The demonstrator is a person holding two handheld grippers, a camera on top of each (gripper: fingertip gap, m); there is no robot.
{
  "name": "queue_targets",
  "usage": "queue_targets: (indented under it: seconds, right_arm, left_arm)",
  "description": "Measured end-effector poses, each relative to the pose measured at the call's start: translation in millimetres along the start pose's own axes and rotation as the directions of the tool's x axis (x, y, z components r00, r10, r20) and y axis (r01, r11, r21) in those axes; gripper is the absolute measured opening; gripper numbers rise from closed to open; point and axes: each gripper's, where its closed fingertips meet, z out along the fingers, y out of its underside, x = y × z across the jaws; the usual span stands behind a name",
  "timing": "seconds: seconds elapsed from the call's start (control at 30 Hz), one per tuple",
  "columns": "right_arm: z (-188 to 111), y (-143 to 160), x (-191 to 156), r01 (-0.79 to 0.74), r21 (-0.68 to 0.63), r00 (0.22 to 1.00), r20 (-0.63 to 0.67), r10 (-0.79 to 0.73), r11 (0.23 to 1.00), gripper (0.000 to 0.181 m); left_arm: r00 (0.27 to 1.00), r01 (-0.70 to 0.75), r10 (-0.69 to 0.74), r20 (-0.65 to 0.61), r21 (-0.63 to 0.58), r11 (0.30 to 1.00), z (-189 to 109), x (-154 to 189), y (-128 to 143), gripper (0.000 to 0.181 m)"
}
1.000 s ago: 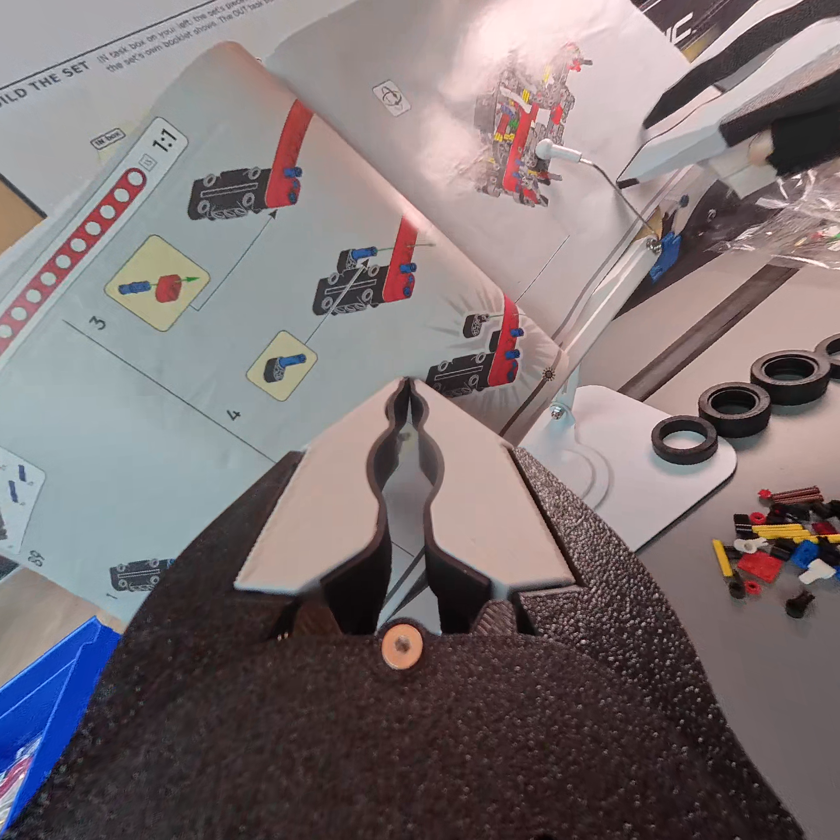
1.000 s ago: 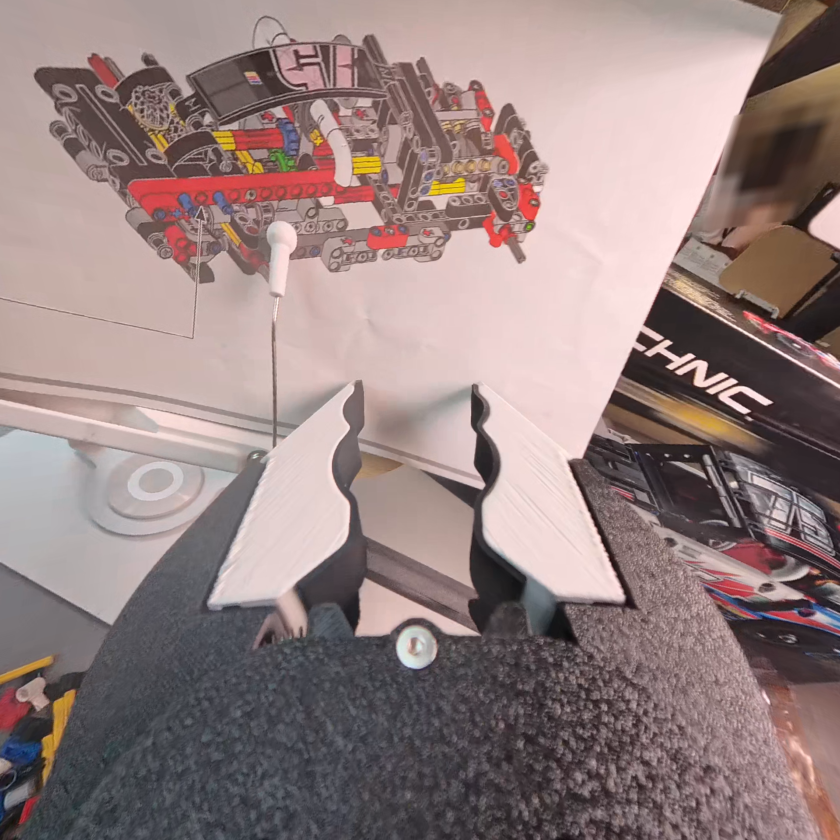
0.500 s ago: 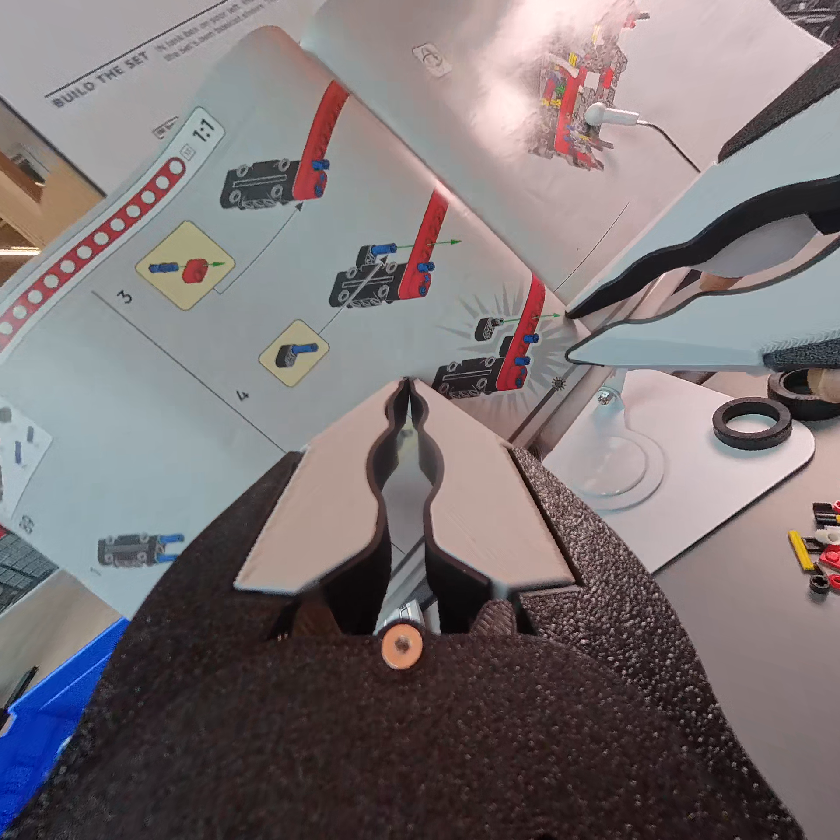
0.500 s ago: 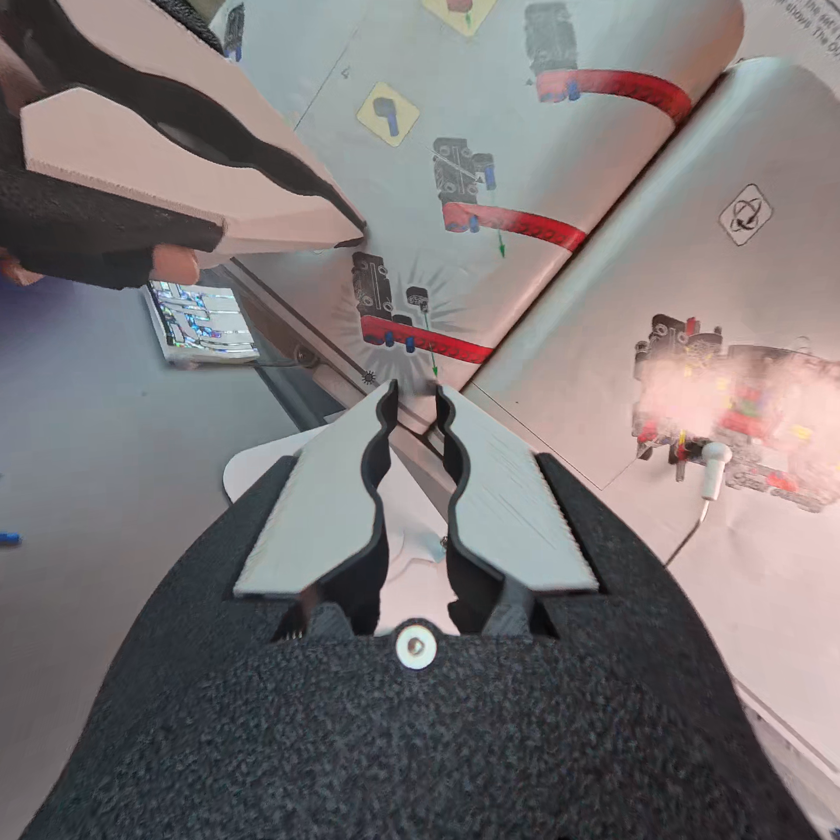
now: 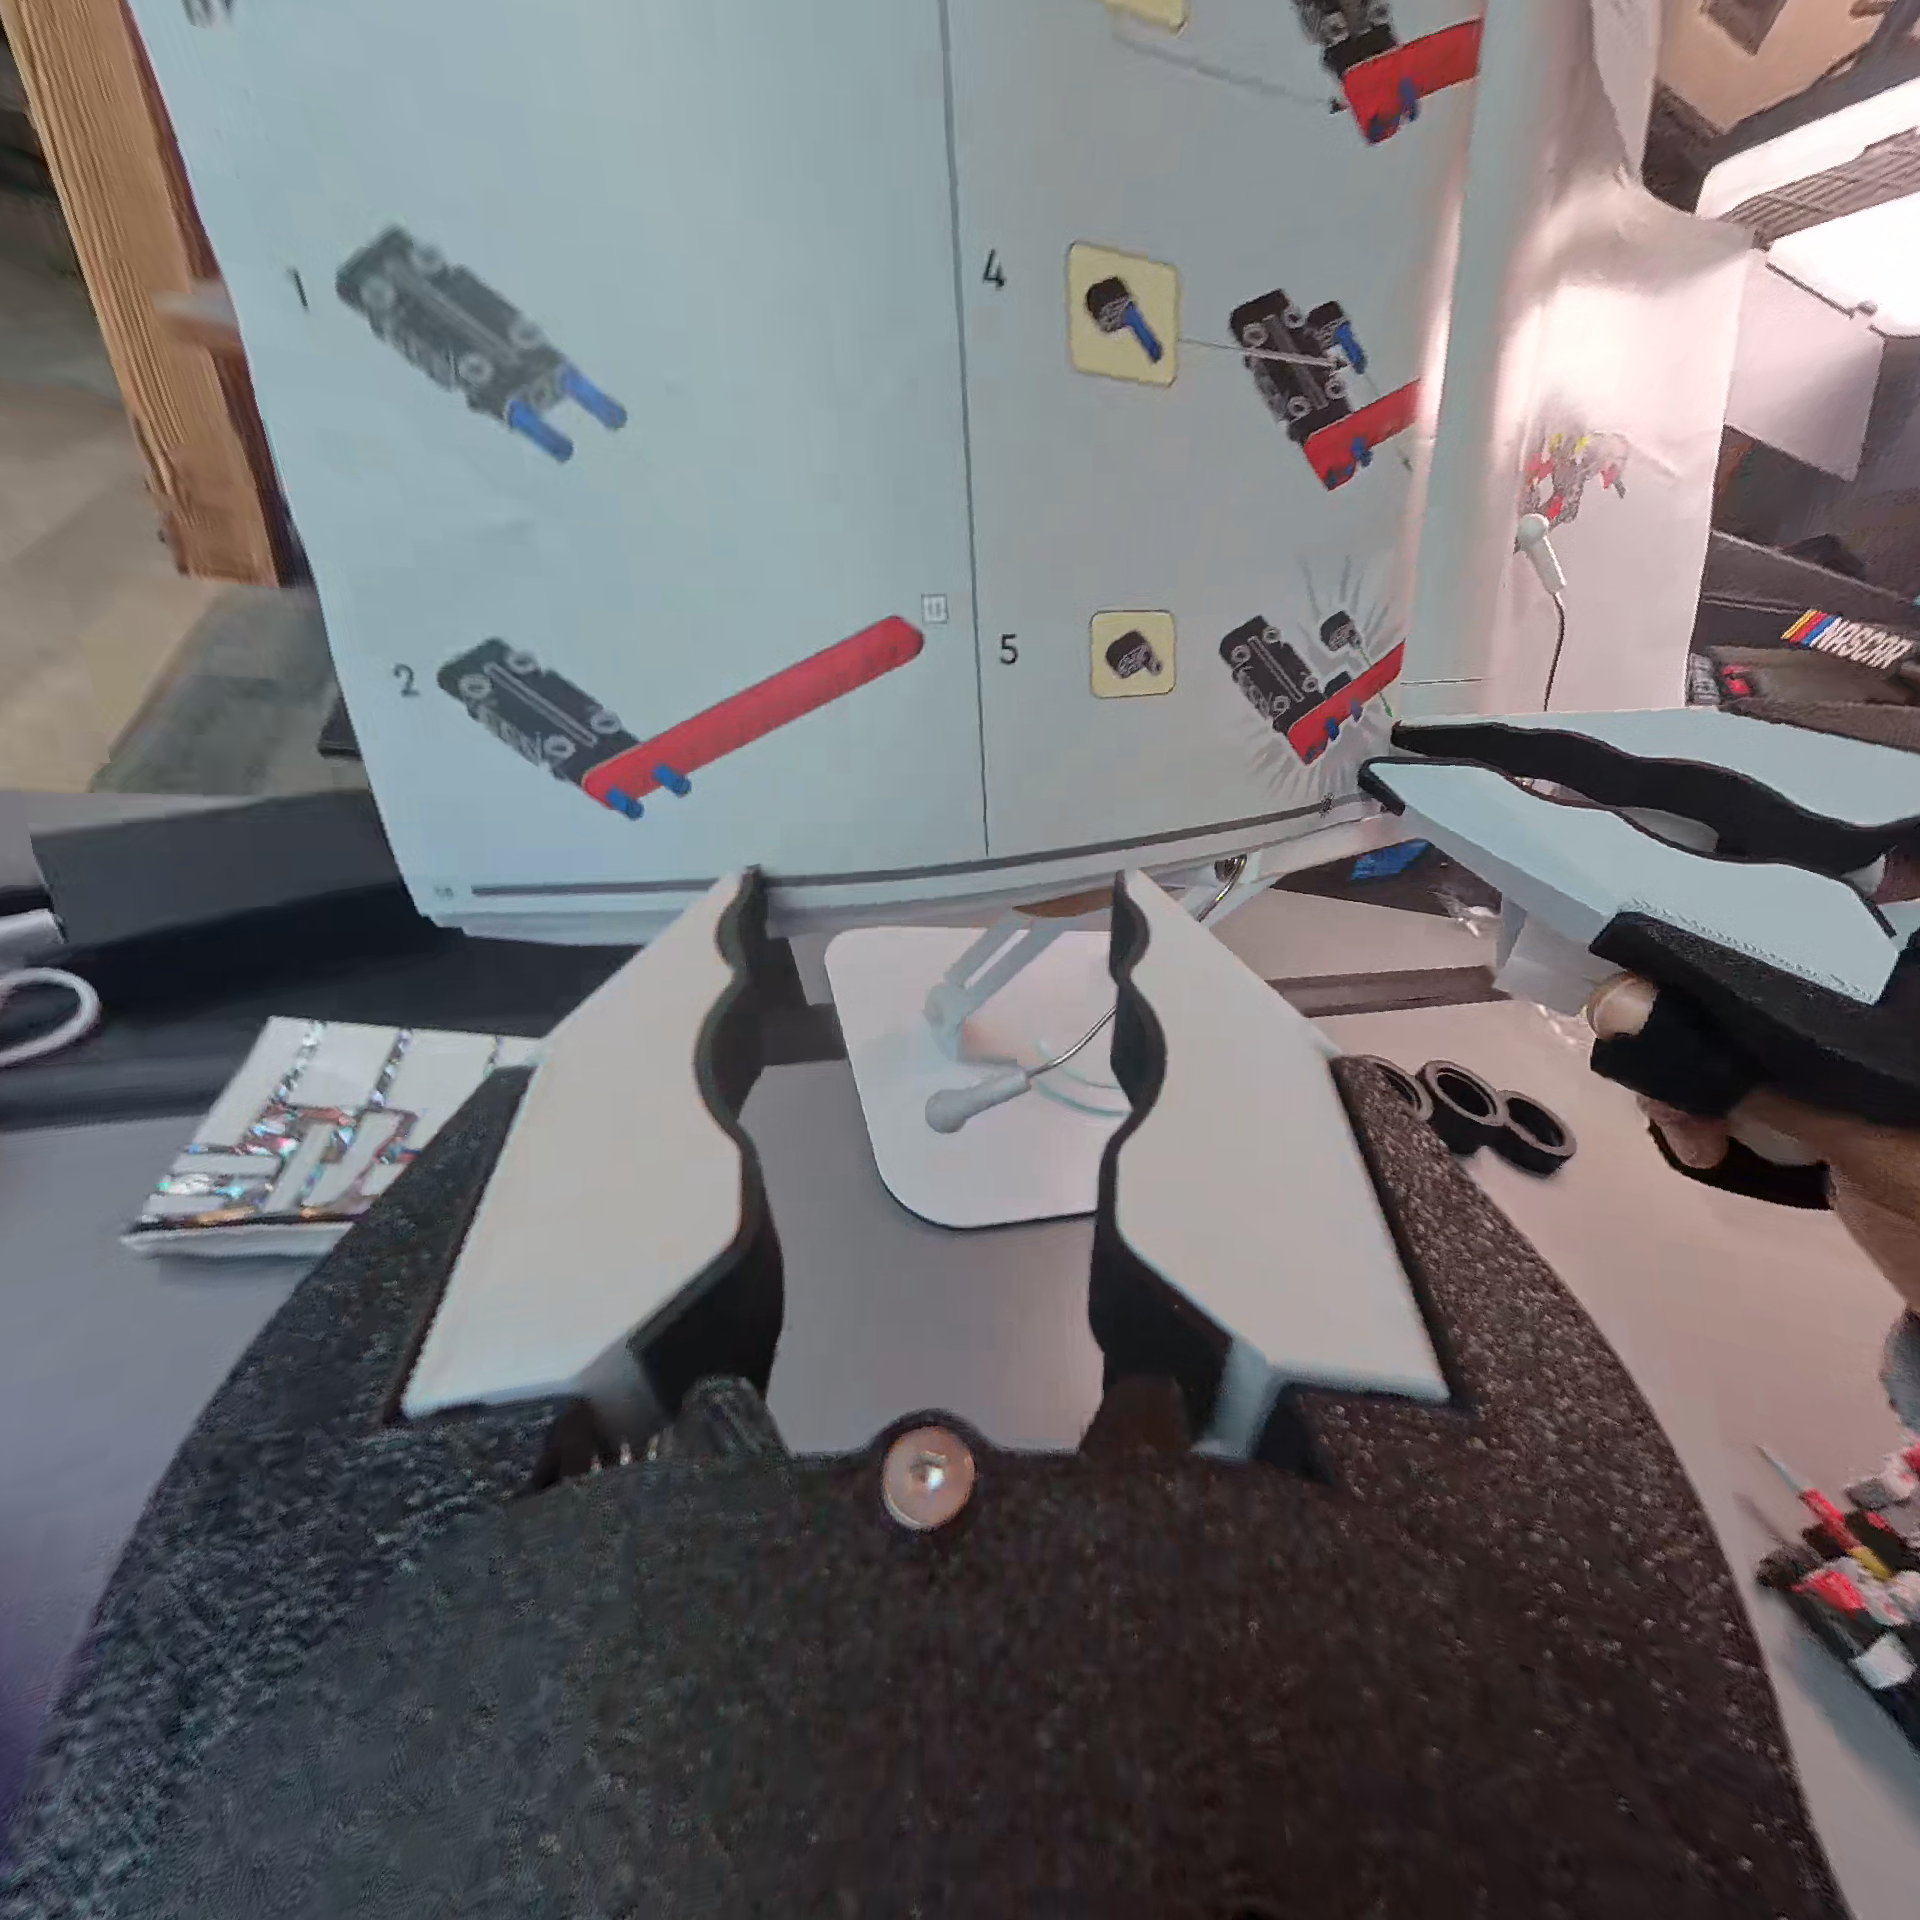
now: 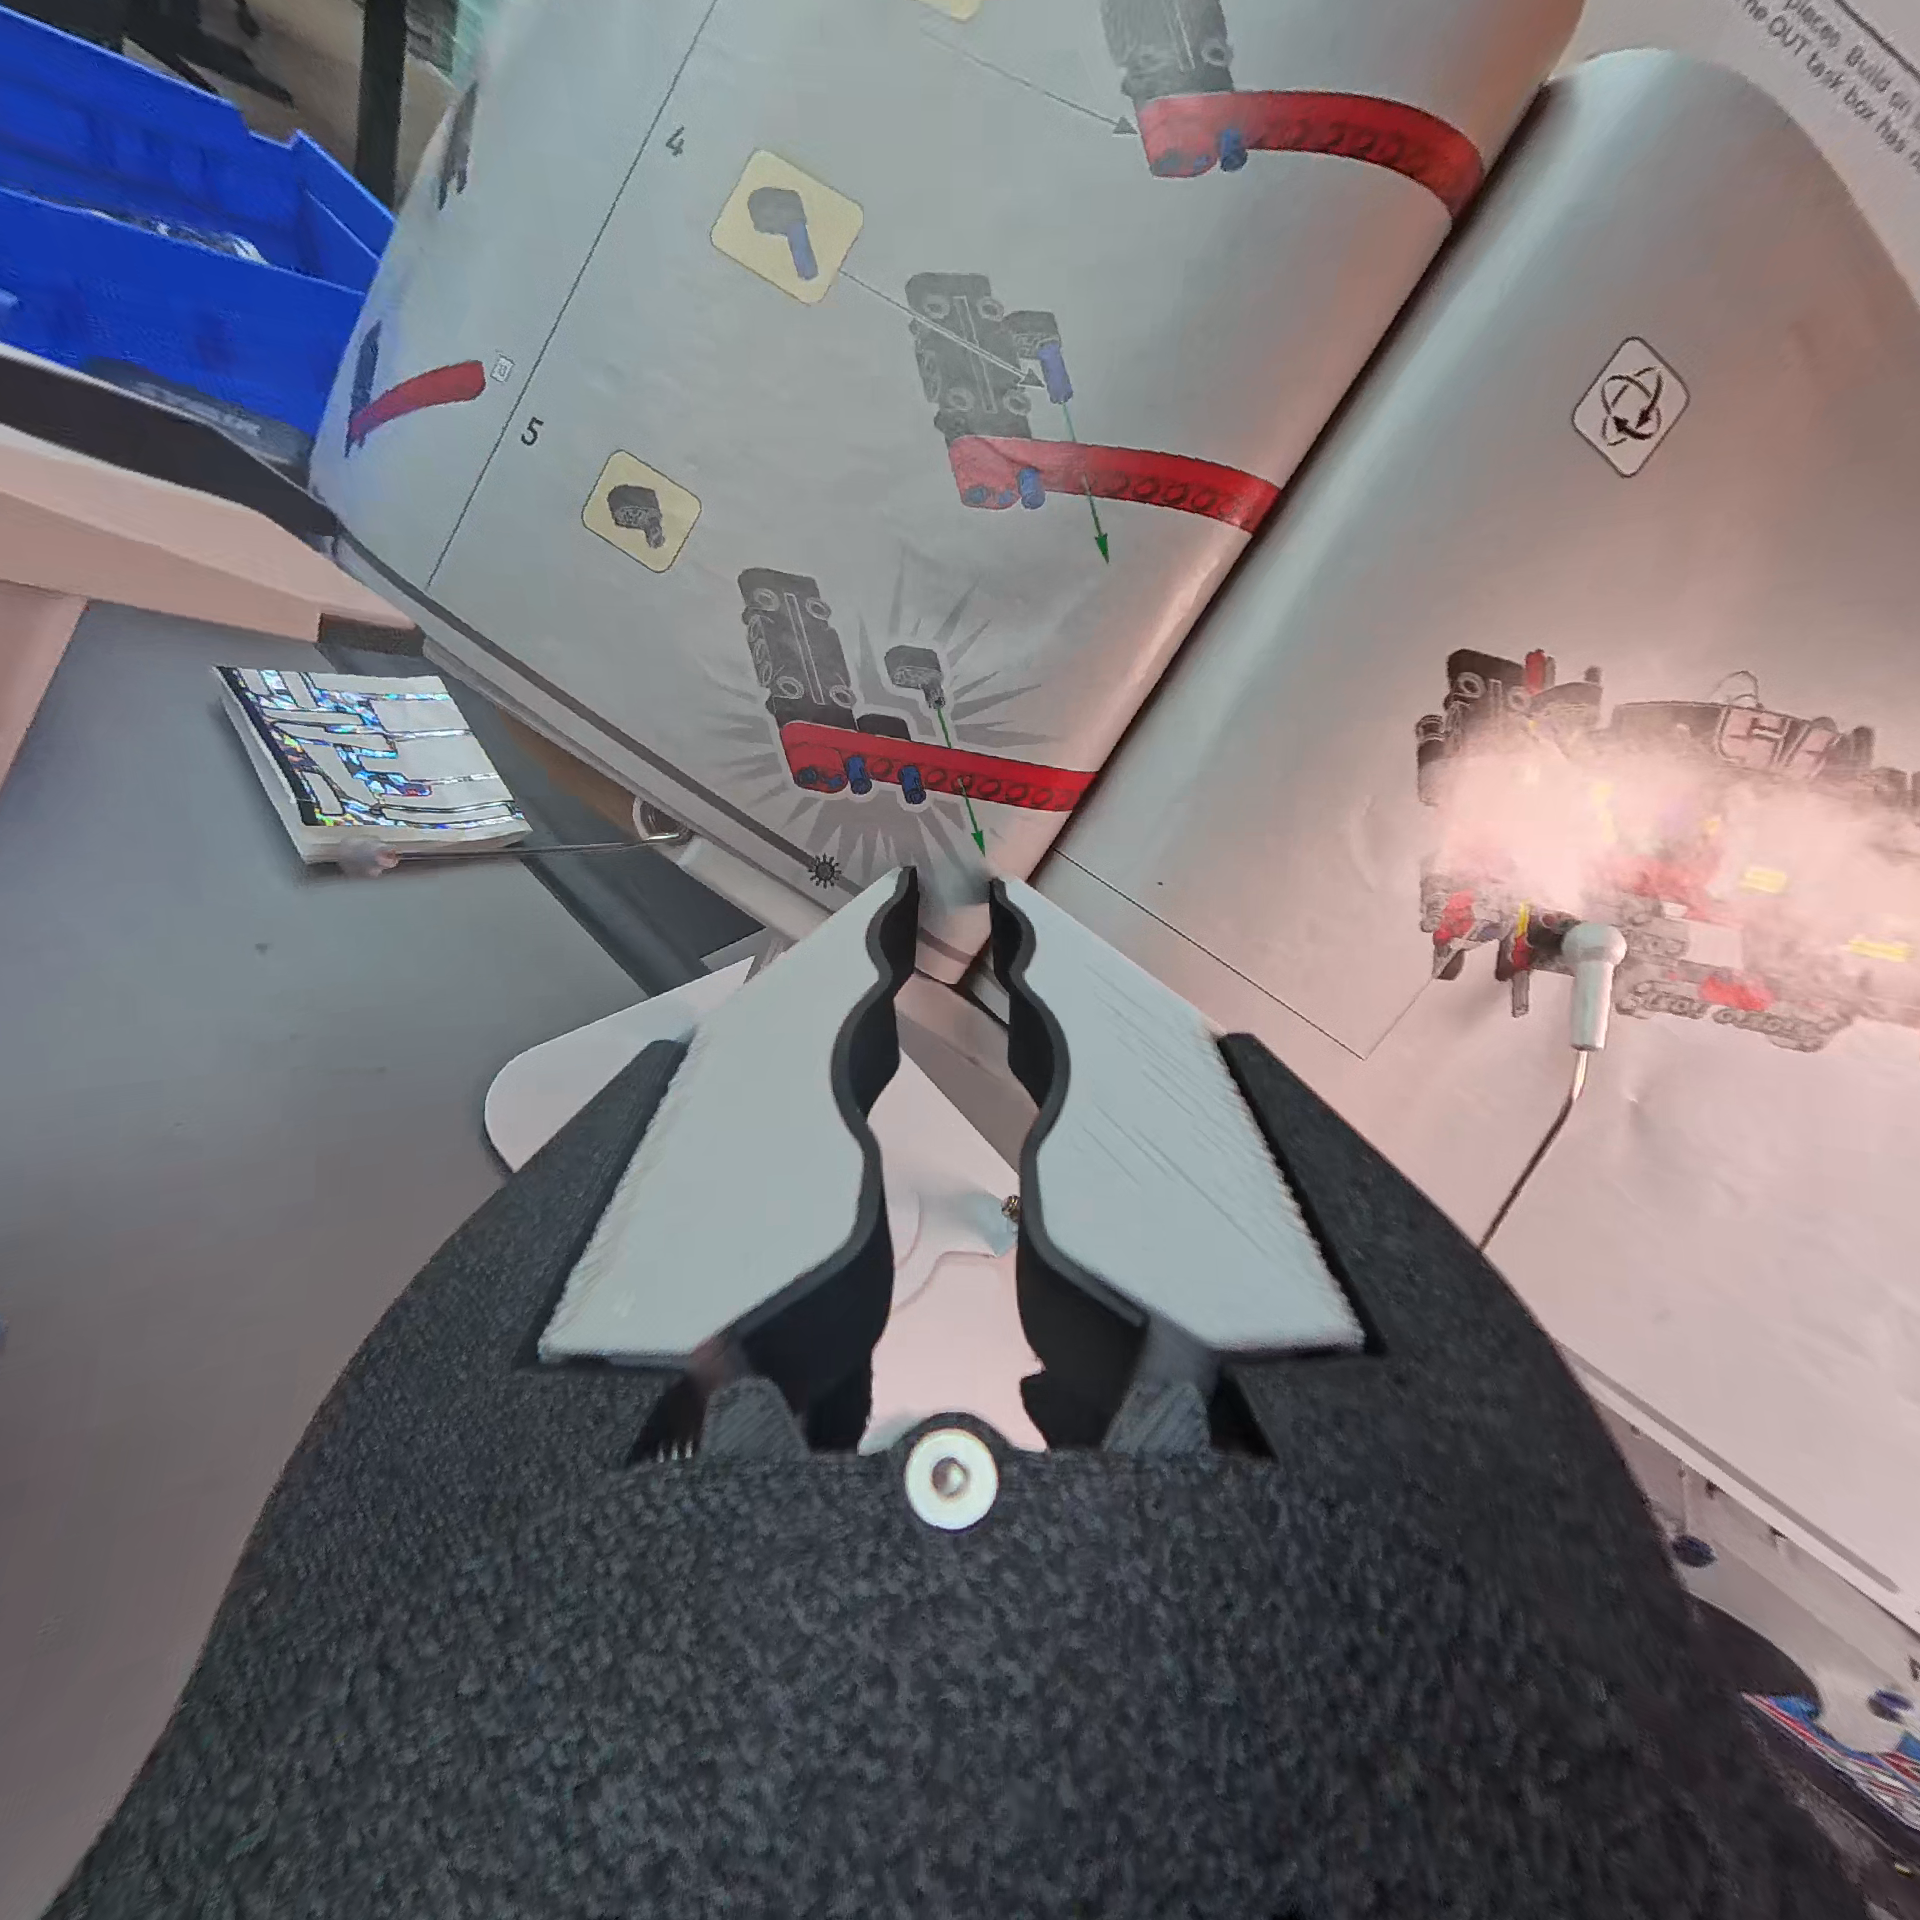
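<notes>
An open instruction booklet (image 5: 727, 520) stands on a white stand (image 5: 977, 1174); its left page bulges forward. My left gripper (image 5: 937, 888) is open wide and empty, with its tips just below the booklet's bottom edge. A wire page holder with a white tip (image 5: 971, 1103) hangs down over the stand base between its fingers. My right gripper (image 6: 951, 888) is open only narrowly, its tips at the bottom edge of the left page (image 6: 935, 468) beside the fold. It also shows in the left wrist view (image 5: 1387, 758). A second wire holder (image 6: 1590, 977) presses on the right page.
A shiny sticker sheet (image 5: 281, 1143) lies on the grey table left of the stand, also in the right wrist view (image 6: 374, 758). Black tyres (image 5: 1475, 1112) and loose small pieces (image 5: 1860, 1590) lie at the right. Blue bins (image 6: 177, 239) stand at the back left.
My left gripper has opened from shut and dropped level in front of the booklet. My right gripper swung over to the booklet's bottom edge and its jaws narrowed.
</notes>
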Motion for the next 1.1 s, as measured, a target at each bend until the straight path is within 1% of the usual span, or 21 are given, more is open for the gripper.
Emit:
queue_targets:
  seconds: [0.03, 0.07, 0.17, 0.27, 0.37, 0.53, 0.7, 0.83, 1.1]
  right_arm:
    - [0, 1, 1, -0.014, -0.007, 1.000, 0.001, 0.014, 1.000, 0.015]
    - [-1, 1, 2, -0.030, -0.010, 1.000, 0.003, 0.030, 1.000, 0.016]
    - [-3, 1, 2, -0.050, -0.013, 0.999, 0.014, 0.050, 0.999, 0.018]
    - [-5, 1, 3, -0.031, -0.008, 0.999, 0.017, 0.032, 0.999, 0.018]
    - [-5, 2, 3, -0.037, -0.006, 0.999, 0.021, 0.037, 0.999, 0.019]
    - [-5, 2, 2, -0.049, 0.009, 0.999, 0.017, 0.049, 0.999, 0.018]
    - [-5, 2, 2, -0.094, 0.024, 0.995, 0.028, 0.093, 0.995, 0.019]
    - [-7, 6, 2, -0.109, 0.025, 0.994, 0.032, 0.108, 0.994, 0.022]
    - [-14, 22, -3, -0.049, 0.003, 0.997, 0.052, 0.048, 0.999, 0.030]
  left_arm:
    - [0.998, 0.055, -0.055, 0.003, -0.010, 0.998, 2, -3, 3, 0.073]
    - [0.995, 0.100, -0.099, 0.007, -0.011, 0.995, 4, -6, 5, 0.076]
    - [0.991, 0.132, -0.132, 0.007, 0.000, 0.991, 8, -9, 3, 0.082]
    - [0.995, 0.090, -0.090, 0.038, 0.014, 0.996, 10, -15, 0, 0.082]
    - [0.997, 0.051, -0.053, 0.059, 0.037, 0.998, 10, -17, -5, 0.078]
    - [0.998, 0.040, -0.041, 0.050, 0.027, 0.999, 15, -18, -5, 0.074]
    - [0.999, 0.013, -0.014, 0.046, 0.029, 0.999, 16, -16, -7, 0.069]
    - [0.999, -0.014, 0.012, 0.051, 0.029, 0.999, 17, -15, -8, 0.065]
    - [0.998, -0.047, 0.046, 0.049, 0.026, 0.999, 22, -17, -11, 0.064]
